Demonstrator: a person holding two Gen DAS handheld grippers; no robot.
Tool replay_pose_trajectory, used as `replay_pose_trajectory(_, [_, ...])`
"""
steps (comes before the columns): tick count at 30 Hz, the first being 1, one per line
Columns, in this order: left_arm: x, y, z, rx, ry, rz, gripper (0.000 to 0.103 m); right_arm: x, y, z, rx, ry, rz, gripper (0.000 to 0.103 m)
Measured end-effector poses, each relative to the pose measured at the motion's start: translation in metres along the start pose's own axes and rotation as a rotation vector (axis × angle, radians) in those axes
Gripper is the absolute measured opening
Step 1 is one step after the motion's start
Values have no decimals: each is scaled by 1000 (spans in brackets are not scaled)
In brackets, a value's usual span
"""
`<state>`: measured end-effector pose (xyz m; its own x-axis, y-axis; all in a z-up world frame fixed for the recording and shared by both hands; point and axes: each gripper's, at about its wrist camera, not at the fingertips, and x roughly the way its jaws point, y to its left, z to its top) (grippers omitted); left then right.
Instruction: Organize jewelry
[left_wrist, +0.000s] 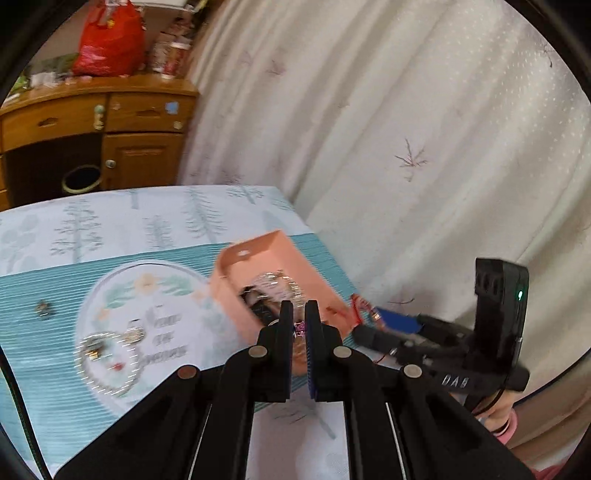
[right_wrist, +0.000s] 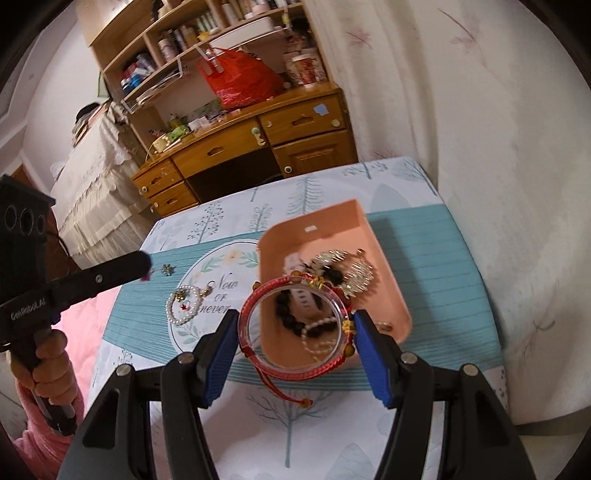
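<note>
A pink open box (right_wrist: 384, 266) holds several pieces of jewelry: a dark bead bracelet, a pearl strand and a gold-white piece. It also shows in the left wrist view (left_wrist: 255, 258). My right gripper (right_wrist: 297, 334) is shut on a red bracelet (right_wrist: 288, 371) with a clear inner ring, held over the box's near left edge. My left gripper (left_wrist: 299, 326) is shut on a small purple jewel (left_wrist: 299, 328), held above the mat. A pearl ring charm (right_wrist: 184, 304) and a small flower piece (right_wrist: 168, 269) lie on the mat left of the box.
A teal mat (right_wrist: 443, 277) lies on a tree-patterned tablecloth (right_wrist: 295, 424). A curtain (right_wrist: 498, 129) hangs right behind the table. A wooden desk (right_wrist: 236, 147) with a red bag (right_wrist: 243, 81) stands beyond the far edge.
</note>
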<state>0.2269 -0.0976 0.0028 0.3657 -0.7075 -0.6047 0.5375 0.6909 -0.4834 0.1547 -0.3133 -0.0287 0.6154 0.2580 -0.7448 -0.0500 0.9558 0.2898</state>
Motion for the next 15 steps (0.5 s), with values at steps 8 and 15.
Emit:
replay_pose_trajectory(8, [59, -23, 9, -15, 72, -43, 4, -1, -29, -1, 79, -24, 20, 62])
replay_pose_trajectory(15, [73, -21, 3, -37, 99, 15, 22, 7, -37, 0, 107, -10, 26, 65])
